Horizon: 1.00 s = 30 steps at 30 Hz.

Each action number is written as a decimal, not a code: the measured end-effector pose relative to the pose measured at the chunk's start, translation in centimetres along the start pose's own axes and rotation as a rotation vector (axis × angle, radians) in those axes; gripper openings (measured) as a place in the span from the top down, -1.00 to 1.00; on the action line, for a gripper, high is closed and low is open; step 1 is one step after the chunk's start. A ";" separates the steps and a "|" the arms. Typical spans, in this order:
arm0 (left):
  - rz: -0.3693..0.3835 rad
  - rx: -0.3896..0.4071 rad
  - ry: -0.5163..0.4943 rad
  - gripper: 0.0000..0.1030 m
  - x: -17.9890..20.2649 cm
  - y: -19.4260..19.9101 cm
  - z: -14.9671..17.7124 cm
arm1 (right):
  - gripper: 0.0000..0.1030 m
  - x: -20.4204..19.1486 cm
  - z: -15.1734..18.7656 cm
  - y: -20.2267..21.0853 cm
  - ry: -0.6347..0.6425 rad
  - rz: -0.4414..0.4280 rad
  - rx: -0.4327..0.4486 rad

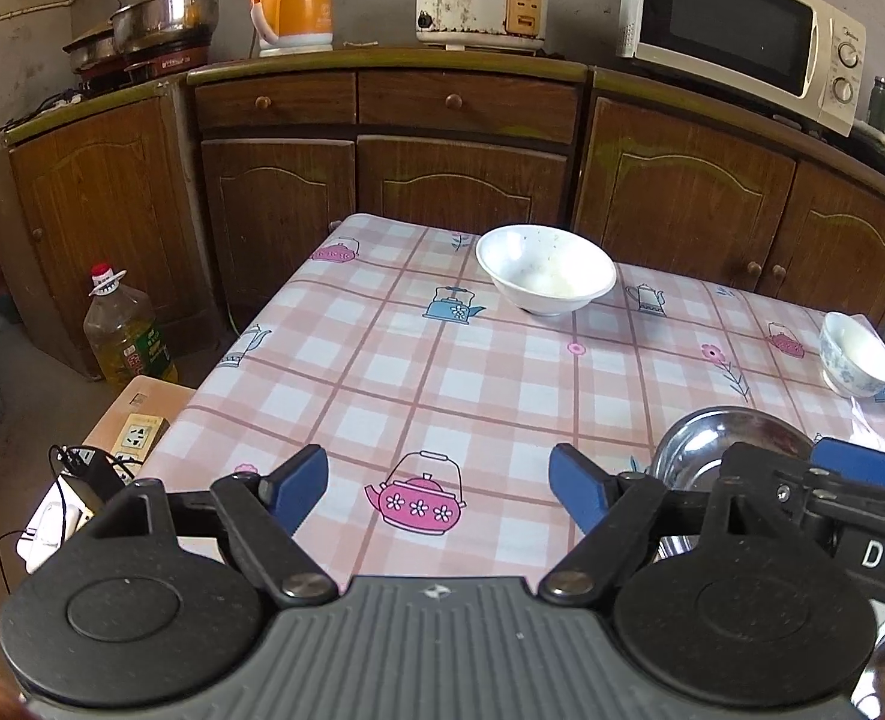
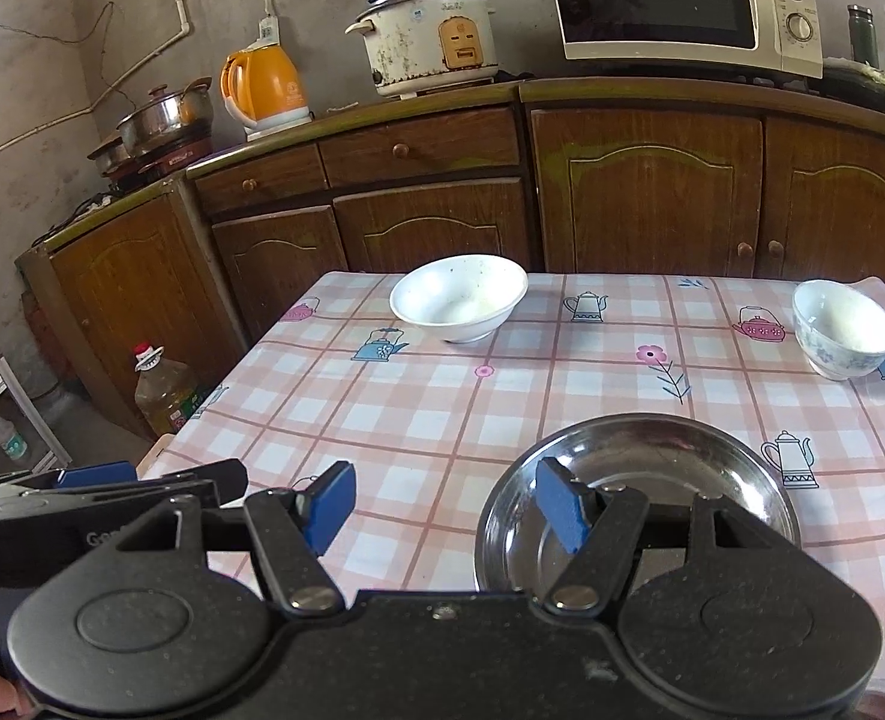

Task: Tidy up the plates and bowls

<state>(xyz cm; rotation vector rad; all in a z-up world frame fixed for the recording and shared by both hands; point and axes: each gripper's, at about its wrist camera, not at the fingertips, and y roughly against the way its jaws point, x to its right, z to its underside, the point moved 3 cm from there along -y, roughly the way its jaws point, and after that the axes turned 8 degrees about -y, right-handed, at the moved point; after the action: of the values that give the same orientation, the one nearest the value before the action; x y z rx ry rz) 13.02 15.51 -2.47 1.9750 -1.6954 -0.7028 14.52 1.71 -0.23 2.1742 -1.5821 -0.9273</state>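
On the checked worktop [image 2: 418,420], a steel plate [image 2: 670,468] lies at 5 o'clock, a white bowl [image 2: 460,297] at 12 and a patterned bowl [image 2: 844,327] at 2. The left gripper [image 1: 439,486] and right gripper [image 2: 445,504] are held apart, empty; one right finger [image 2: 559,510] hangs over the plate. The thin rim could slip from the gripper, and the plate's near edge is hidden.

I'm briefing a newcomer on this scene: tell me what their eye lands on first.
The pink checked tablecloth with its teapot prints dominates. On it, a large white bowl sits near the far edge, a small blue-patterned bowl far right, and a shiny steel plate nearest, just ahead of the open right gripper. The left gripper is open too, over bare cloth.
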 end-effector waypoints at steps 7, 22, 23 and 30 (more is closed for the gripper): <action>-0.013 0.008 -0.001 -0.61 -0.6 -2.1 -2.1 | -0.54 -0.1 -1.9 -2.8 -0.013 -0.006 -0.006; -0.003 -0.027 -0.044 -0.61 -1.1 -9.8 -7.6 | -0.54 1.7 -8.1 -10.4 -0.048 0.026 0.016; -0.005 -0.033 -0.044 -0.61 -1.2 -10.6 -8.1 | -0.54 1.9 -8.6 -11.0 -0.048 0.032 0.020; -0.001 -0.067 -0.058 -0.57 -1.2 -17.0 -11.0 | -0.54 3.7 -11.4 -17.8 -0.083 0.054 -0.020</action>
<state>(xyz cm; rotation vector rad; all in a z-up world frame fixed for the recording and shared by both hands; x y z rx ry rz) 32.84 19.33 -4.57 1.9274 -1.6822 -0.8143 35.72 3.03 -3.15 2.0933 -1.6534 -1.0244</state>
